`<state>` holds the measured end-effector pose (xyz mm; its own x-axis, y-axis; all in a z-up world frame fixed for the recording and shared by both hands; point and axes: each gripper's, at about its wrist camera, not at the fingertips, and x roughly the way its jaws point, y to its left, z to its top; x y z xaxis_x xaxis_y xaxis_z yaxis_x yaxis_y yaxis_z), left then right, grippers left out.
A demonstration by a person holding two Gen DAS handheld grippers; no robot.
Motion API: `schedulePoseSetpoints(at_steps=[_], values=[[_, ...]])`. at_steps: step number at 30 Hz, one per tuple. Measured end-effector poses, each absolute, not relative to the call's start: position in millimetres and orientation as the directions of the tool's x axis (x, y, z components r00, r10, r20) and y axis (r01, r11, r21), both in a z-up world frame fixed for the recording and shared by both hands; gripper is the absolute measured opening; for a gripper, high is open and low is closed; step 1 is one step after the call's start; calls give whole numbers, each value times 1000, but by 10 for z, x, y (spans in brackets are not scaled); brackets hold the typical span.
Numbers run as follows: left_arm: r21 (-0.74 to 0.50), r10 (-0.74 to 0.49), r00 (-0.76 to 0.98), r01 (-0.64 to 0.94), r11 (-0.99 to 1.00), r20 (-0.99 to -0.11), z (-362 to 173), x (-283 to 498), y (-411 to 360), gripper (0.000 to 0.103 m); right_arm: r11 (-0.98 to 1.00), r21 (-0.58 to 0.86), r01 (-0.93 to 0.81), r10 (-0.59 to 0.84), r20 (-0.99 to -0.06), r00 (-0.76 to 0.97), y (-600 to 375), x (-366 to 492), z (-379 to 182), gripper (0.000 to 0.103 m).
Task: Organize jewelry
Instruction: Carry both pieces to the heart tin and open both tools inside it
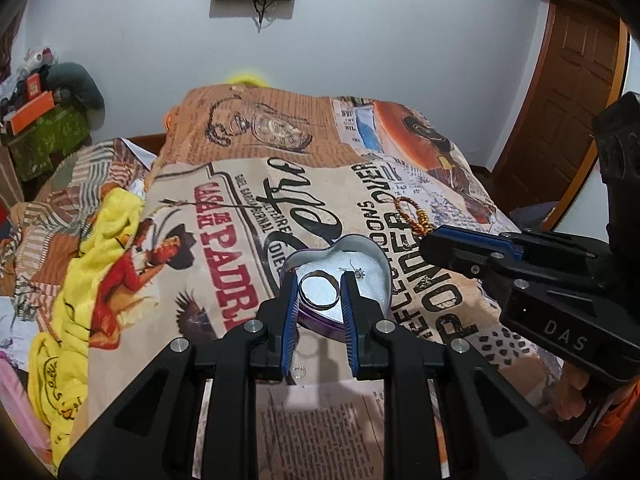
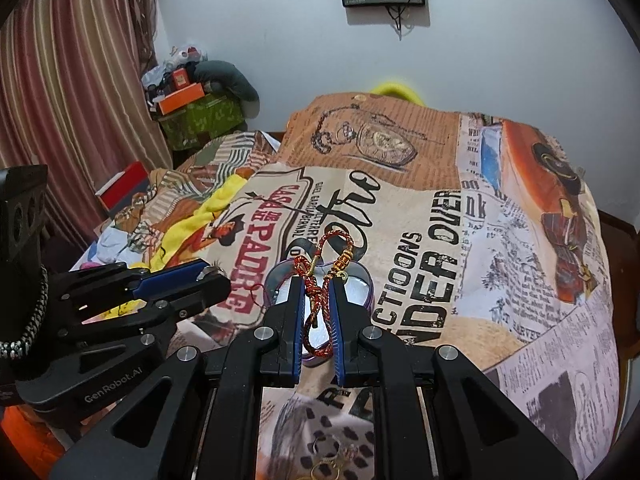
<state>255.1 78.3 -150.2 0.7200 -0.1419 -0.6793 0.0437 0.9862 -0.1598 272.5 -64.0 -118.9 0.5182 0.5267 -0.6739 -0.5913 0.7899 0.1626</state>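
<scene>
Two hand-held grippers hover over a bed spread w/ a newspaper-print blanket. At the centre sits a small heart-shaped tin, purple-walled, white-lined, open at top.

Left gripper: jaws narrowed around a plain silver ring band, one blue pad on each side at 9 and 3 o'clock. The band appears pinched between them, held directly above the tin's white lining. A tiny dark earring or stud already lies in the tin, just past the ring at 1 o'clock.

Right gripper: jaws clenched almost fully on a red-and-gold braided cord bracelet. Its loop w/ gold beads flops forward at 12 o'clock over the tin; the lower loop hangs between the pads. From the left view this gripper sits at 3 o'clock of the tin, just beside its rim.

Doing the step well, as a judgement: lower the ring until it's close to the lining before letting go, so it doesn't bounce or roll out. Keep the bracelet hand clear so the cord doesn't snag the ring, then drop the cord in w/ its tail gathered inside the rim.

More loose pieces, incl. a gold ring, lie on the blanket near the bottom edge of the right view.
</scene>
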Motion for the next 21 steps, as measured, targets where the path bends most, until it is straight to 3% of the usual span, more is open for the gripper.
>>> schedulePoseSetpoints(at_steps=[21], values=[[-230, -217, 623, 61, 971, -751, -1931, 3032, 796, 20, 765, 289, -575, 538, -778, 324, -499, 3166, -1580, 11]])
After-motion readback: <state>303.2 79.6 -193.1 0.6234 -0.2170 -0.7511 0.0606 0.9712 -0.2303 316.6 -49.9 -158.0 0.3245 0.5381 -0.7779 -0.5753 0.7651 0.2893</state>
